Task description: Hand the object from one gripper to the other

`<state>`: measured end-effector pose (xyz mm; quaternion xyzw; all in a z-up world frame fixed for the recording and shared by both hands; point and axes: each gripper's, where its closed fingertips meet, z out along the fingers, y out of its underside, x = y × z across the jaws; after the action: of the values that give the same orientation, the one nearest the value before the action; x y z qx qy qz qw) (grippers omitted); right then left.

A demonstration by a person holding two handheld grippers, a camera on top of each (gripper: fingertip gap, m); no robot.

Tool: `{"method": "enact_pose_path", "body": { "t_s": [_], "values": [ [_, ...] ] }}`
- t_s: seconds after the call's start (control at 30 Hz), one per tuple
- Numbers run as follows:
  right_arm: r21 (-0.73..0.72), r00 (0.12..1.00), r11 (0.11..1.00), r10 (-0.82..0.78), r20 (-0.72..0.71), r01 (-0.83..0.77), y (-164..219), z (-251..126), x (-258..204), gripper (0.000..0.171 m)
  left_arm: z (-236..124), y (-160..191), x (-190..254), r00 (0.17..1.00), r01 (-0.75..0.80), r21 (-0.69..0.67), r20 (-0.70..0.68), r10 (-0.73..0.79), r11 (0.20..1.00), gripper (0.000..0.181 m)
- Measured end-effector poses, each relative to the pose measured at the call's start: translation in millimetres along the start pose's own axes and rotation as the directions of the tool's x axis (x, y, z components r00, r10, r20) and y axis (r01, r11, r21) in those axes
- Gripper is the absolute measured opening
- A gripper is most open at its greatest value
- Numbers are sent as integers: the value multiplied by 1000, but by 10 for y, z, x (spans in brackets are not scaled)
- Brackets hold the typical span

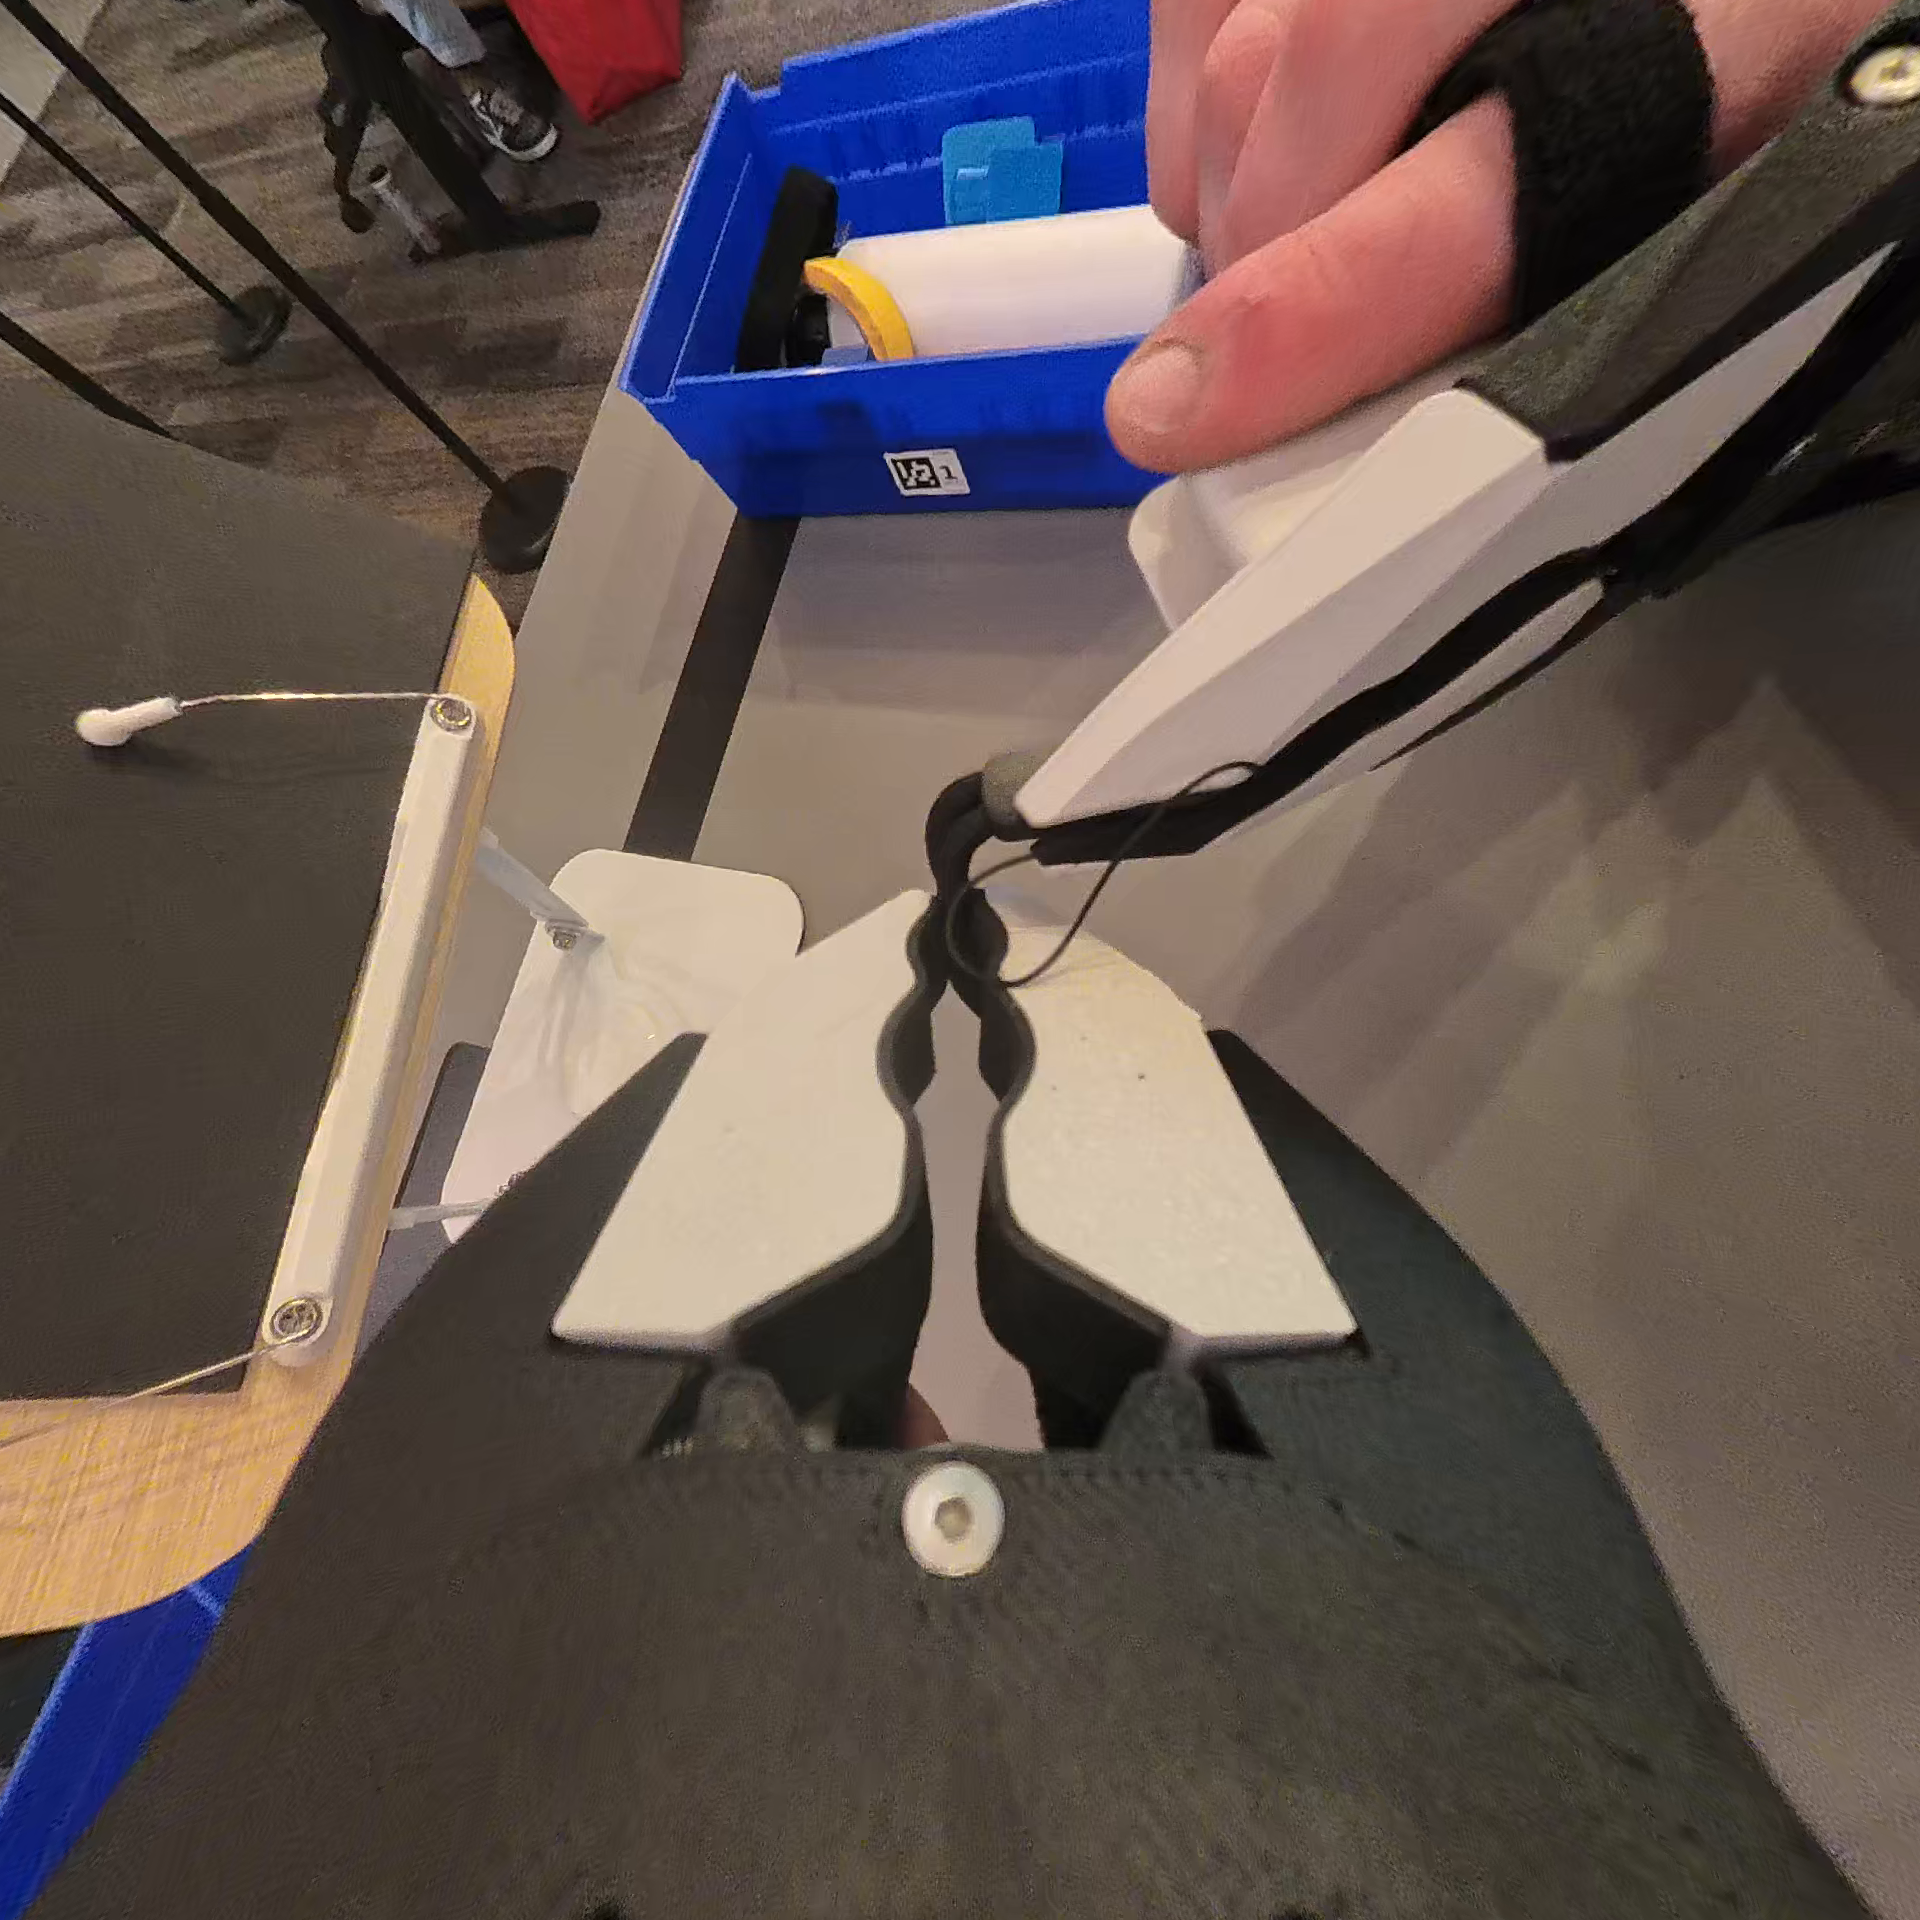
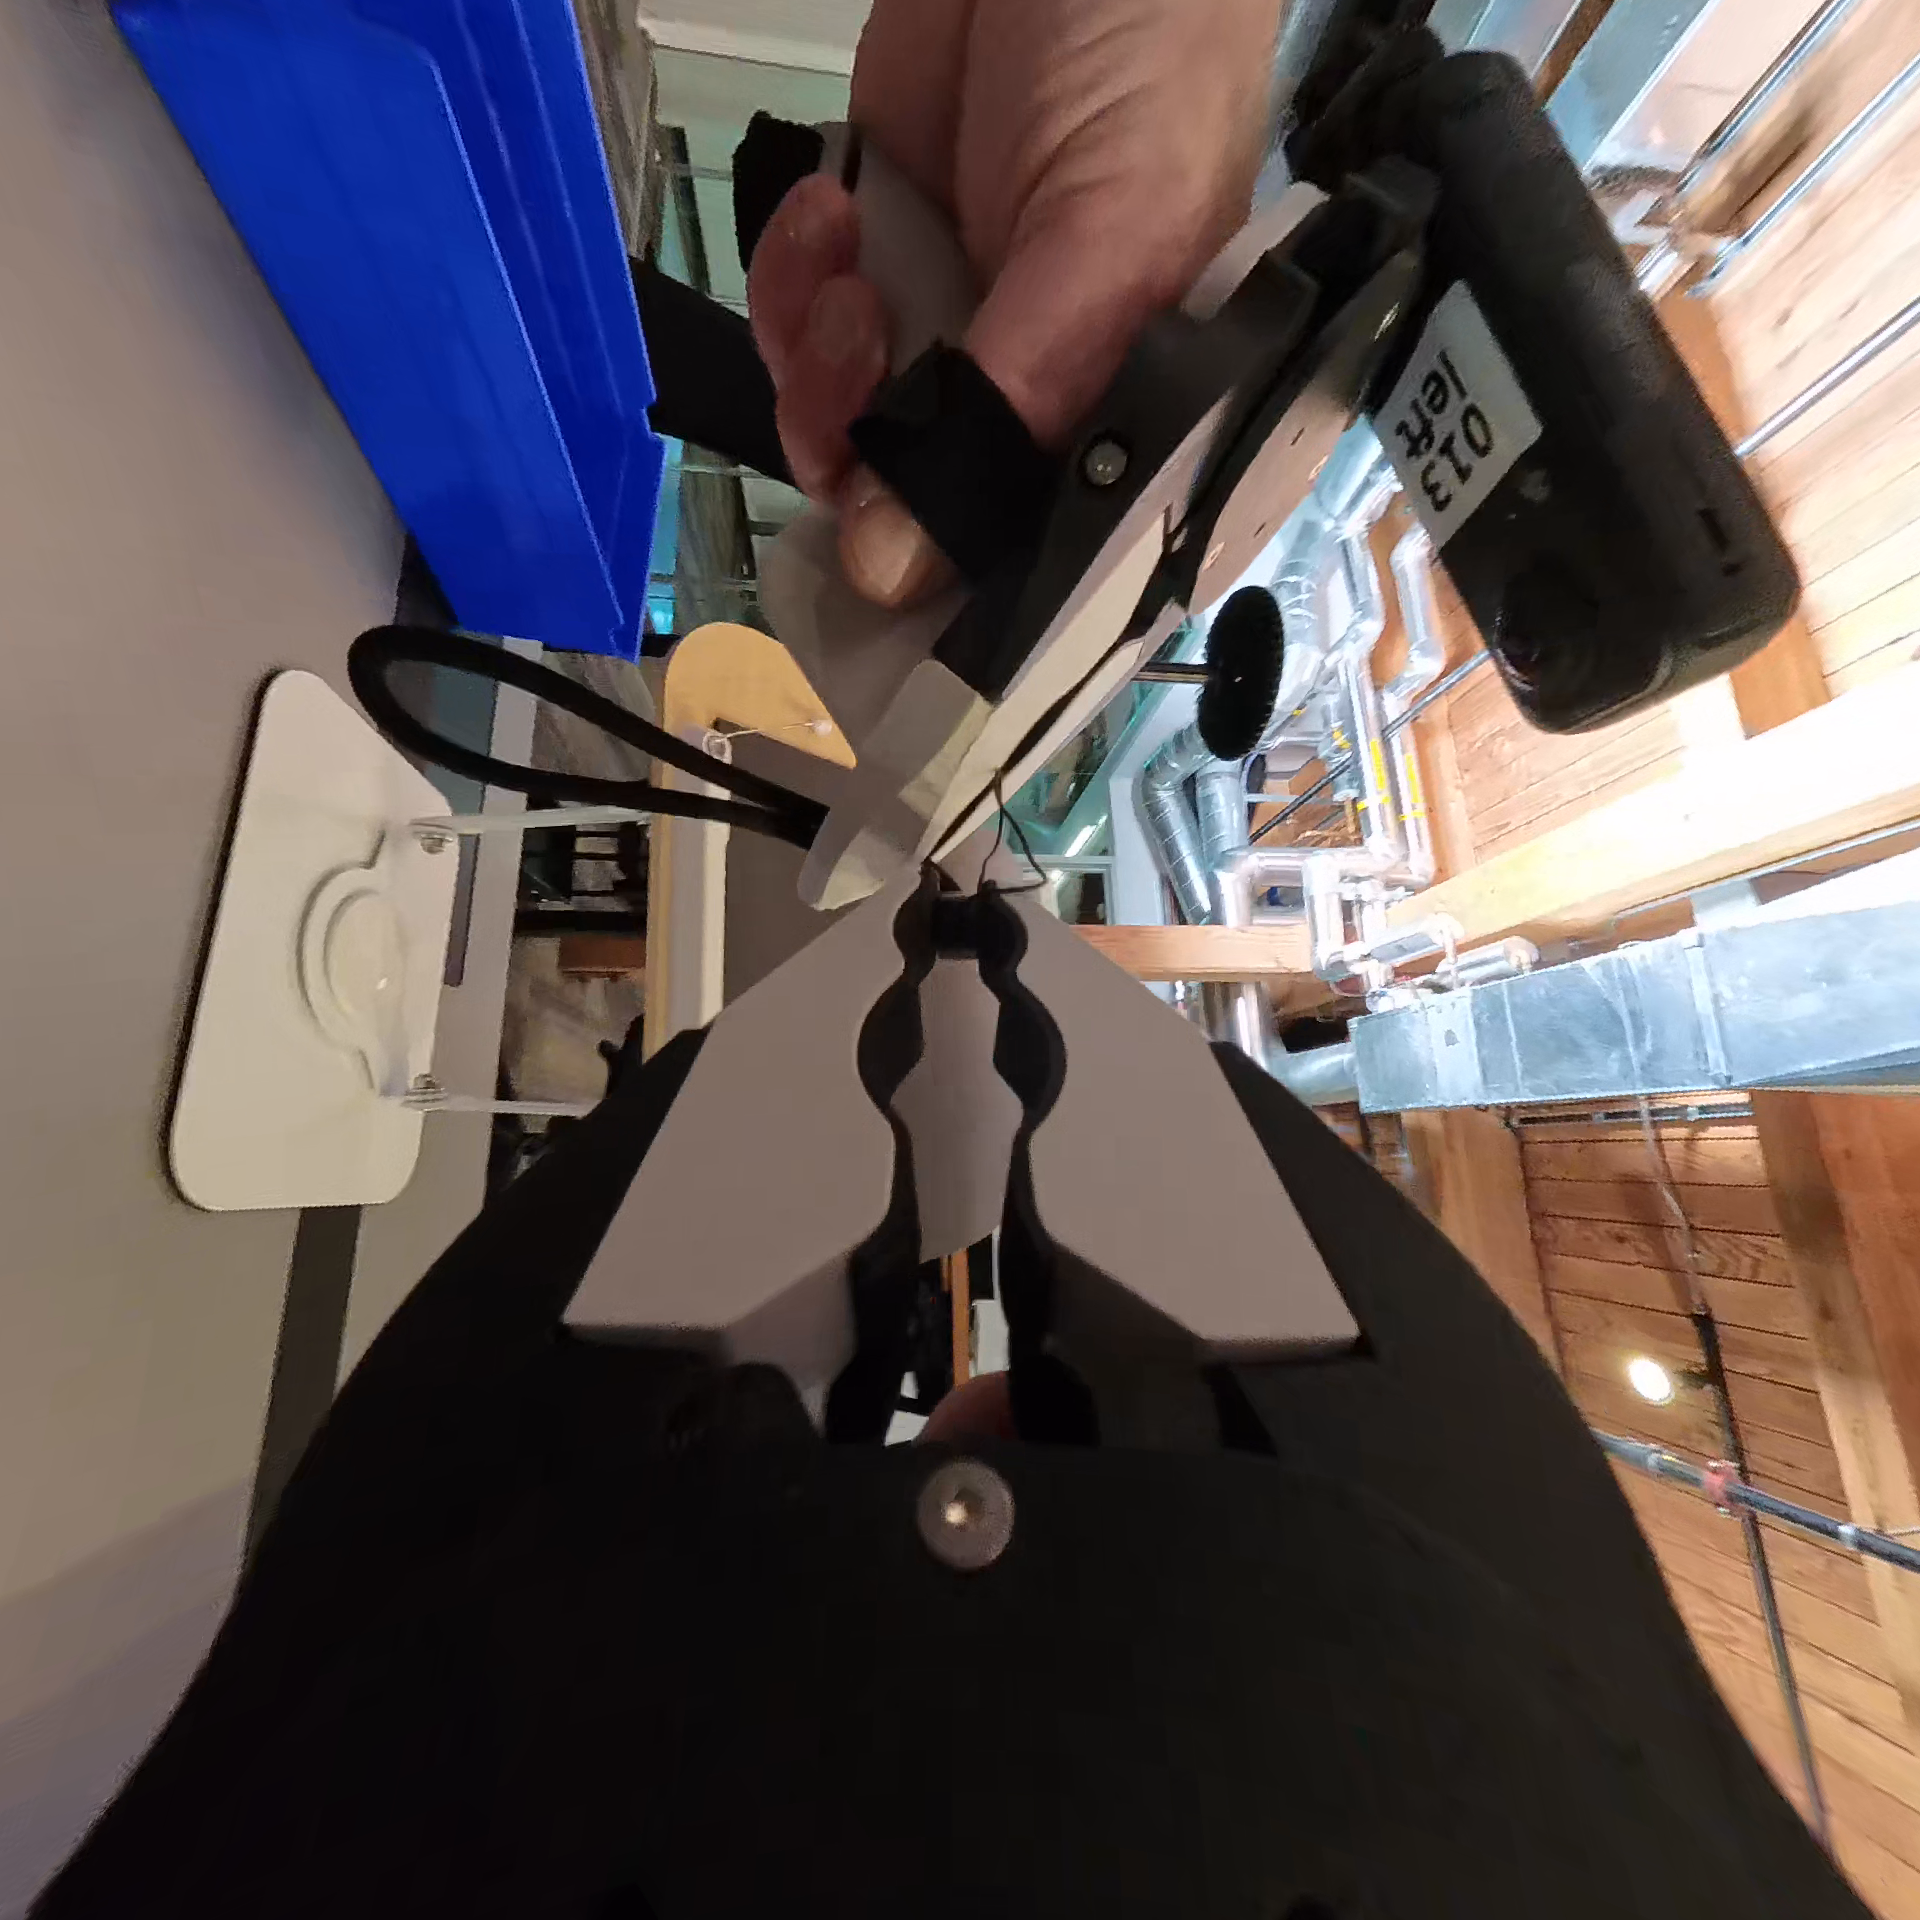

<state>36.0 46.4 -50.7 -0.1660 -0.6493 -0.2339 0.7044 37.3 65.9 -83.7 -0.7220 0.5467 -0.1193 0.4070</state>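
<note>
The object is a black elastic band. In the right wrist view its loop (image 2: 488,707) hangs out to the left of the left gripper (image 2: 883,868), whose white fingers come in from above and are closed on it. My right gripper (image 2: 961,920) is shut on the band's other end, tip to tip with the left one. In the left wrist view my left gripper (image 1: 951,940) is shut on the black band (image 1: 951,868), and the right gripper (image 1: 1003,821) comes in from the upper right, closed on the same band. A thin black thread (image 1: 1049,940) dangles beside the tips.
A blue bin (image 1: 883,436) holding a white roll (image 1: 1008,281) and a yellow ring stands at the back of the grey table (image 1: 1558,935). A white plate with a clear dome (image 2: 312,935) lies below the grippers. A black-topped wooden board (image 1: 208,935) is on the left.
</note>
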Motion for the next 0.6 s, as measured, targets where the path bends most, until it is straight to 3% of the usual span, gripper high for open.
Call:
{"method": "enact_pose_path", "body": {
  "t_s": [0.17,0.27,0.33,0.43,0.6],
  "values": [
    [13,981,983,184,61,-185,44,-4,19,3,-10,18,-38,996,-63,8,56,63,998,6],
    [16,926,932,359,116,-363,114,-21,66,4,-68,30,-119,955,-232,-25,186,233,972,33],
    [9,866,877,473,162,-481,168,-29,84,4,-127,33,-177,894,-337,-69,290,342,939,41],
    [-11,722,750,641,260,-662,213,-39,63,4,-258,-41,-229,737,-494,-132,460,495,859,43],
    [-76,291,368,830,476,-927,153,-71,14,3,-389,-243,-56,340,-712,-305,638,690,633,48]
  ]
}}
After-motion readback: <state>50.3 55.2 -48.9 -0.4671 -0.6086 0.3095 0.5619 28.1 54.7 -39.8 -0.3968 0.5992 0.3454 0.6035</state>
